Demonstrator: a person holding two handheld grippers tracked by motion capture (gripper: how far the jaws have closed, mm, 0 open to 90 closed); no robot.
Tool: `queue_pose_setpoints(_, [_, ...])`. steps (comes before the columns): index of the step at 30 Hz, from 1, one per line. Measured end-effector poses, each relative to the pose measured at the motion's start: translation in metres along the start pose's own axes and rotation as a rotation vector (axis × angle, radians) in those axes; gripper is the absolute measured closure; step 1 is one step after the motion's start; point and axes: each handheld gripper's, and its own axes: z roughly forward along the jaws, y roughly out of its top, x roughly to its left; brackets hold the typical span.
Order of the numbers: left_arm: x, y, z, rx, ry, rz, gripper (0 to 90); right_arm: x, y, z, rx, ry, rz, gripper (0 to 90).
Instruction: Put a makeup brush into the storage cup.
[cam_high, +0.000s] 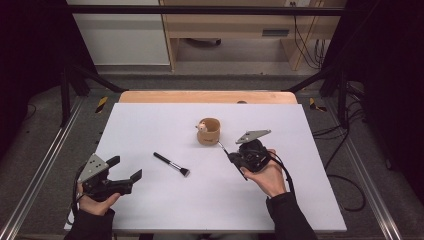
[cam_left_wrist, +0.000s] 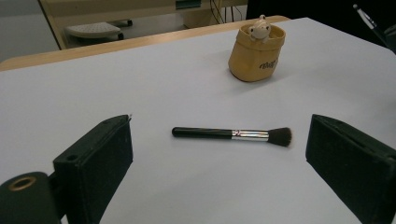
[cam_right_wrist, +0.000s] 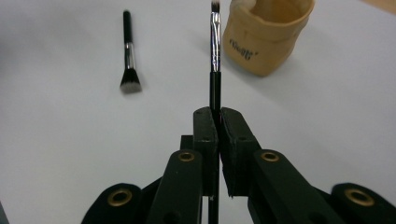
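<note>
Here, a white table (cam_high: 165, 200) is standing on grey flooring before a wooden cabinet (cam_high: 235, 25), while the right tool (cam_right_wrist: 218, 122) is clamping a thin brush (cam_right_wrist: 215, 56) whose long axis is pointing bristles-first toward the tan pot (cam_right_wrist: 268, 35), and the left tool (cam_left_wrist: 219, 163) is gaping wide, empty, beside the flat brush (cam_left_wrist: 233, 134).

So there's a white table top (cam_high: 165, 125) sitting on a wooden board (cam_high: 207, 96) that peeks out along the far edge. Behind it there's some light wood furniture (cam_high: 235, 25) with a bunch of black cables (cam_high: 307, 45) hanging down at its right end, plus a white panel (cam_high: 120, 35) to the left of it. A black frame (cam_high: 200, 10) runs around the whole setup, metal rails (cam_high: 45, 160) go along the grey floor (cam_high: 50, 120), and there are little yellow-and-black striped markers (cam_high: 101, 104) on either side.
</note>
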Motion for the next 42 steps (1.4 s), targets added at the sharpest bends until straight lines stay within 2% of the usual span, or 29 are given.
queue_pose_setpoints(3, [0.000,0.000,0.000,0.002,0.000,0.003,6.6,-0.002,0.000,-0.006,-0.063,-0.010,0.021,85.7])
queue_pose_setpoints(4, [0.000,0.000,0.000,0.002,0.000,0.003,6.6,-0.003,-0.001,-0.009,-0.103,-0.016,0.042,85.7])
queue_pose_setpoints(5, [0.000,0.000,0.000,-0.001,0.000,0.000,6.6,-0.003,-0.001,-0.009,-0.103,-0.016,0.042,85.7])
queue_pose_setpoints(6, [0.000,0.000,0.000,0.001,0.001,0.002,6.6,-0.004,-0.002,-0.012,-0.142,-0.028,0.054,85.7])
queue_pose_setpoints(9, [0.000,0.000,0.000,0.003,0.000,0.004,6.6,-0.006,-0.002,-0.014,-0.181,-0.034,0.072,85.7])
queue_pose_setpoints(10, [0.000,0.000,0.000,0.003,0.000,0.002,6.6,-0.007,-0.003,-0.016,-0.219,-0.039,0.094,85.7])
queue_pose_setpoints(11, [0.000,0.000,0.000,0.004,-0.001,0.002,6.6,-0.007,-0.003,-0.016,-0.219,-0.039,0.094,85.7])
queue_pose_setpoints(18, [0.000,0.000,0.001,0.005,-0.002,0.001,6.6,-0.007,-0.002,-0.019,-0.321,-0.076,0.128,85.7])
queue_pose_setpoints(19, [0.000,0.000,0.001,0.005,-0.001,0.001,6.6,-0.008,-0.001,-0.019,-0.349,-0.090,0.140,85.7])
queue_pose_setpoints(21, [0.000,-0.001,0.001,0.005,-0.002,0.000,6.6,-0.009,-0.001,-0.019,-0.361,-0.095,0.144,85.7])
queue_pose_setpoints(22, [0.000,-0.001,0.001,0.005,-0.002,0.000,6.6,-0.010,0.000,-0.019,-0.385,-0.110,0.161,85.7])
queue_pose_setpoints(31, [0.000,-0.001,0.002,0.008,-0.003,0.001,6.6,-0.014,0.009,-0.014,-0.450,-0.169,0.197,85.8])
queue_pose_setpoints(42, [0.001,-0.001,0.001,0.005,-0.002,-0.004,6.6,-0.014,0.029,-0.003,-0.483,-0.194,0.207,85.7])
